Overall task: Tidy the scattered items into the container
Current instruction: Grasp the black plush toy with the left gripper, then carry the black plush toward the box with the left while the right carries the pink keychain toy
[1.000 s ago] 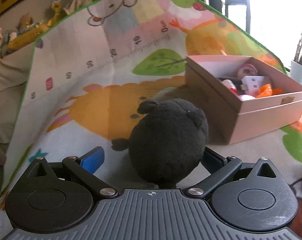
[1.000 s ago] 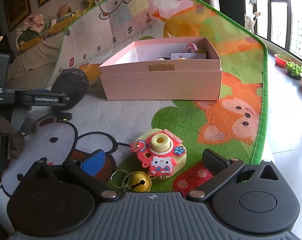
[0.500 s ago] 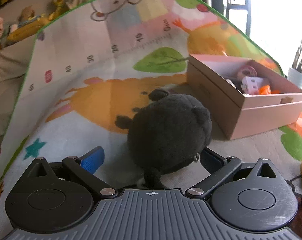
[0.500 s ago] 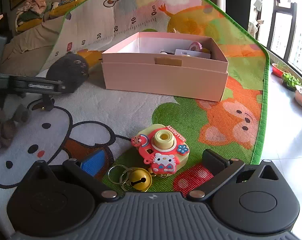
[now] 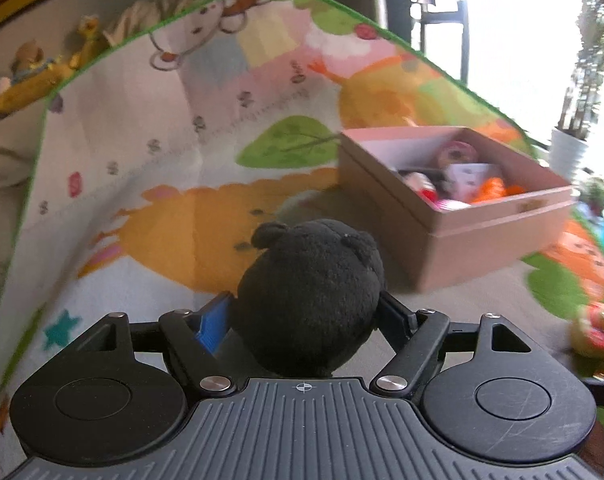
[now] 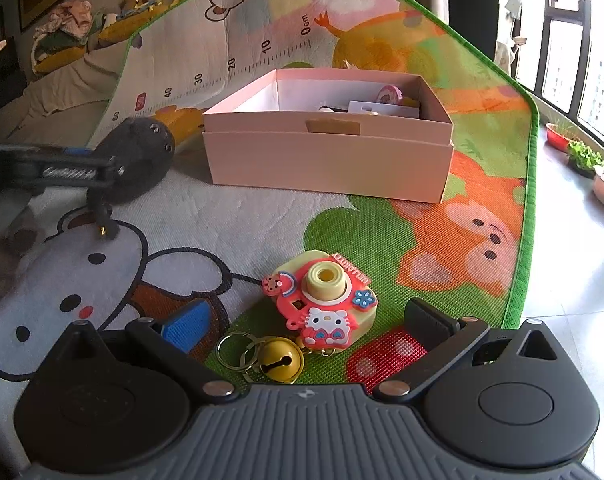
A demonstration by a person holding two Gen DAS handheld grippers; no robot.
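Clamping black plush (image 5: 310, 300) inside left gripper (image 5: 302, 314).

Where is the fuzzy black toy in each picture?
Left wrist view: the black plush toy sits low in the middle, squeezed between the left tongs.
Right wrist view: it is at the left edge, beside the pink box's left end, behind the left tongs' dark finger.
Shared landmark: the pink box, right of the toy in both.
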